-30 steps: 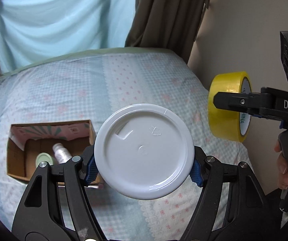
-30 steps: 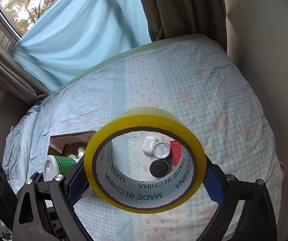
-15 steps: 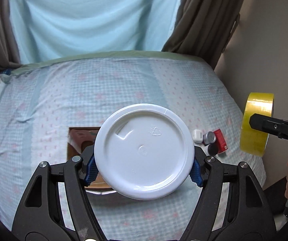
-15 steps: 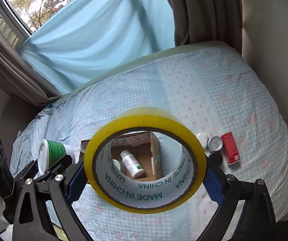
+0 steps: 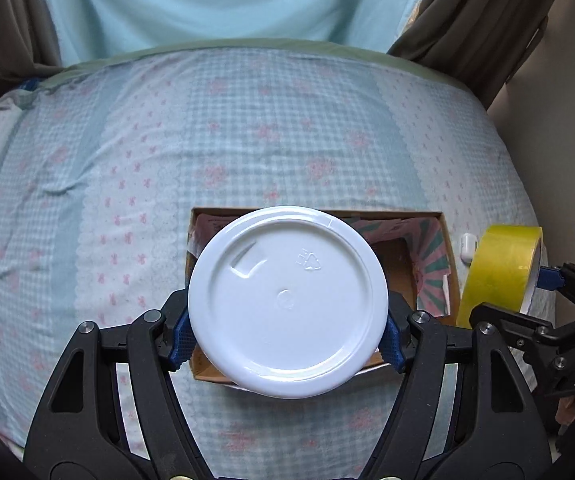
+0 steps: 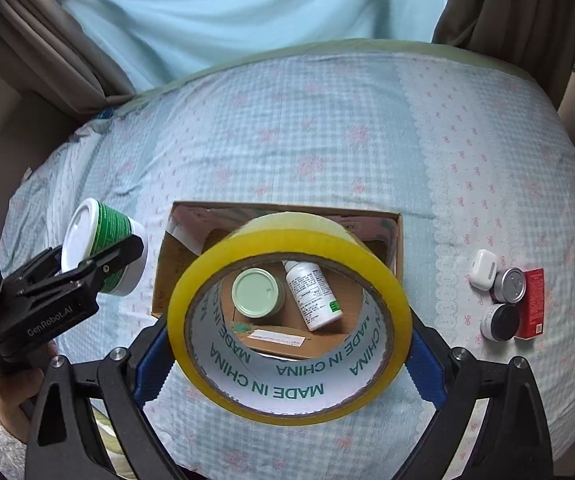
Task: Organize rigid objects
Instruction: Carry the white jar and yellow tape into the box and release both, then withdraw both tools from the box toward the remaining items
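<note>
My left gripper is shut on a white-lidded green tub, held above the open cardboard box; the tub hides most of the box. In the right wrist view the tub hangs just left of the box. My right gripper is shut on a yellow tape roll, held over the box's near edge; the roll also shows in the left wrist view. Through the roll I see a pale green-lidded jar and a white bottle lying in the box.
The box sits on a bed with a blue checked sheet. To its right lie a white earbud case, a silver tin, a black jar and a red box. Curtains hang behind the bed.
Both grippers have swung toward the box with their loads. The box now lies directly under the tub and behind the tape roll; the small items shifted to the right of view.
</note>
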`<state>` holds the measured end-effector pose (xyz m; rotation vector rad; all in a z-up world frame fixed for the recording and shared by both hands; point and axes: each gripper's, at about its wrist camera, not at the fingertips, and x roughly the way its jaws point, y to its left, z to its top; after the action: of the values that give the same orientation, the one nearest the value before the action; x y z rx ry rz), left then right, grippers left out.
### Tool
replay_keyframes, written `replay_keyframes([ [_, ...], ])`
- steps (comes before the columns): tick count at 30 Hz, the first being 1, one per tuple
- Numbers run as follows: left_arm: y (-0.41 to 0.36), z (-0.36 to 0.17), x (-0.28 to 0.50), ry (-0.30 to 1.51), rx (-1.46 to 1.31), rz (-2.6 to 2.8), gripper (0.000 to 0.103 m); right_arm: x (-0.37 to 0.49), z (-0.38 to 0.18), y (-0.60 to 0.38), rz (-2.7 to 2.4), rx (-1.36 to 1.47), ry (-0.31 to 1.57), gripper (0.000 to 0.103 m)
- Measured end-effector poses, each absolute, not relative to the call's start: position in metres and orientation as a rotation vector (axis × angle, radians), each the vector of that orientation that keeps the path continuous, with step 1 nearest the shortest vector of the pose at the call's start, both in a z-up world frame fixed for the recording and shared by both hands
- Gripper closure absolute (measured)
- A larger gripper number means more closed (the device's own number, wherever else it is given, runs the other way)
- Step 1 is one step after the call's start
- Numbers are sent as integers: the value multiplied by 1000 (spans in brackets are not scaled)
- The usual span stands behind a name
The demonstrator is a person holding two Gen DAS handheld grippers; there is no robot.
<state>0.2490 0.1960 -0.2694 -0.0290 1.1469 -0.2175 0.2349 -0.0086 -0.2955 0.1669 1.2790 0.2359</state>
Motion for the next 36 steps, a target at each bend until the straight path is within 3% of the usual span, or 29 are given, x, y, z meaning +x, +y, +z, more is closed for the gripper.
replay_keyframes([
  [12,175,-390,305,1402,67,-209,35,275,-408,13,293,49,1478,7],
  [22,164,-395,322,1415,72,-253,34,290,-428,4,287,64,1512,6],
  [23,162,-393,324,1410,77,-256,33,291,-427,2,290,74,1497,6],
  [26,158,-378,328,1356,93,-271,0,296,-426,4,290,37,1508,6],
  [31,161,-367,327,1342,97,-260,0,284,-408,-2,260,-12,1349,0],
  [36,174,-362,314,1346,66,-244,0,274,-403,-5,236,-11,1346,0],
])
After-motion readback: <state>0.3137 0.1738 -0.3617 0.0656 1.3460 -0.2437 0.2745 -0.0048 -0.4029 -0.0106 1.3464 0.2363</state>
